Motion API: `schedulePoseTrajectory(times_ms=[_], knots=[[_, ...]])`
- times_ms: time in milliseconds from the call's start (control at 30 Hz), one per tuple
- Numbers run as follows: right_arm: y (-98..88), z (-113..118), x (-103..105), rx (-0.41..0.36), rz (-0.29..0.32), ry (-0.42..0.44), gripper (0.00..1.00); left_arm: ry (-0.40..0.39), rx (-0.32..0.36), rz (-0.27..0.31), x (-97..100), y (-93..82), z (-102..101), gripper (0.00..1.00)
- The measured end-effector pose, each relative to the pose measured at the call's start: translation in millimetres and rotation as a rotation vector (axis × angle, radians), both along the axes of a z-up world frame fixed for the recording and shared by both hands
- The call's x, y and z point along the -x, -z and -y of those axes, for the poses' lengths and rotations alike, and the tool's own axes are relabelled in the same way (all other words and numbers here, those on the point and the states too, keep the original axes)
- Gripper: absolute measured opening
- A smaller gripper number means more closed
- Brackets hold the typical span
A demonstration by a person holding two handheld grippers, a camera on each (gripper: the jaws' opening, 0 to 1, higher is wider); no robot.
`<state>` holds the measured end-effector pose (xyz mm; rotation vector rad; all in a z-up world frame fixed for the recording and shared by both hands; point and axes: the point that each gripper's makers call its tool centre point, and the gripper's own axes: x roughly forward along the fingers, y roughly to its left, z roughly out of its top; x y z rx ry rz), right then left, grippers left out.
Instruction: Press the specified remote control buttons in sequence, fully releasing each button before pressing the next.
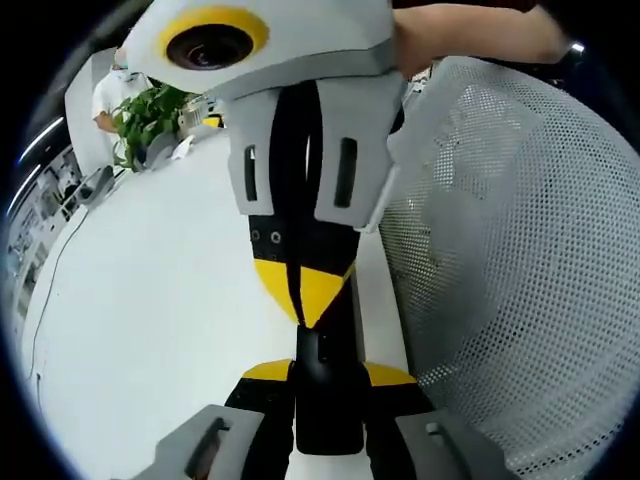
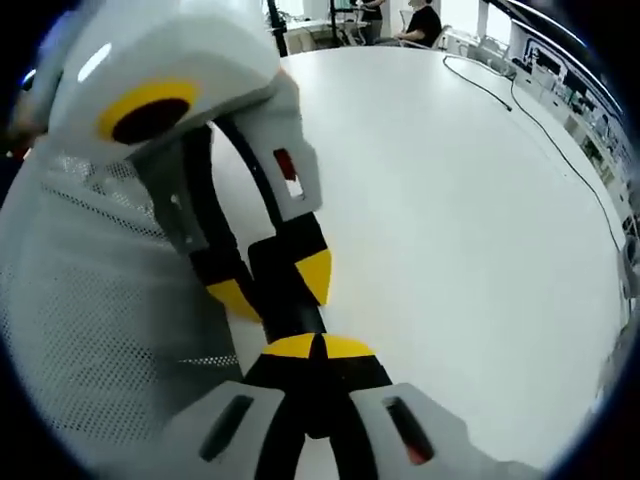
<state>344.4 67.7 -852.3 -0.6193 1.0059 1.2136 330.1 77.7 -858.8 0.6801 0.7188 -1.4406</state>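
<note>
Both hand-held grippers clamp one slim black remote control (image 1: 322, 390) between them above the white bench (image 1: 150, 330): left hand-held gripper (image 1: 322, 420), right hand-held gripper (image 2: 315, 400). It looks light, rigid and smooth; grip its narrow ends.

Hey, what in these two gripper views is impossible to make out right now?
- Dark slim object, clamped between left gripper and right gripper: the jaws cover it in both views, no buttons are visible, and it is unclear whether it is the remote.
- Table, left gripper view: the near side is hidden behind the mesh chair back.
- People, right gripper view: too small to tell what they are doing.
- Cable, right gripper view: its end is cut off at the edge.
</note>
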Motion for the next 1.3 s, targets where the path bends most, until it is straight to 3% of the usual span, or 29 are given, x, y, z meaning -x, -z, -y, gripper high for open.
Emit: schedulePoseTrajectory(times_ms=[300, 400, 867, 1133, 1233, 1300], knots=[[2.2, -6.3, -5.9, 0.009, 0.009, -0.002, 0.00, 0.002, 0.000, 0.000, -0.1, 0.1, 0.0, 0.26], [2.8, -4.9, -3.4, 0.049, -0.007, -0.039, 0.00, 0.001, 0.002, -0.003, 0.5, 0.0, 0.0, 0.25], [1.0, 2.4, 2.1, 0.054, -0.066, -0.053, 0.00, 0.004, 0.000, -0.005, 0.5, 0.2, 0.1, 0.25], [3.1, 2.7, -0.3, 0.108, -0.179, -0.007, 0.00, 0.011, -0.001, -0.003, 0.6, 0.3, 0.5, 0.25], [3.8, 3.2, -0.9, 0.117, -0.213, 0.040, 0.00, 0.012, 0.000, -0.004, 0.8, 0.0, 0.5, 0.25], [3.5, 3.6, -0.2, 0.126, -0.251, 0.114, 0.00, 0.012, 0.000, -0.003, 0.8, 0.0, 0.4, 0.25]])
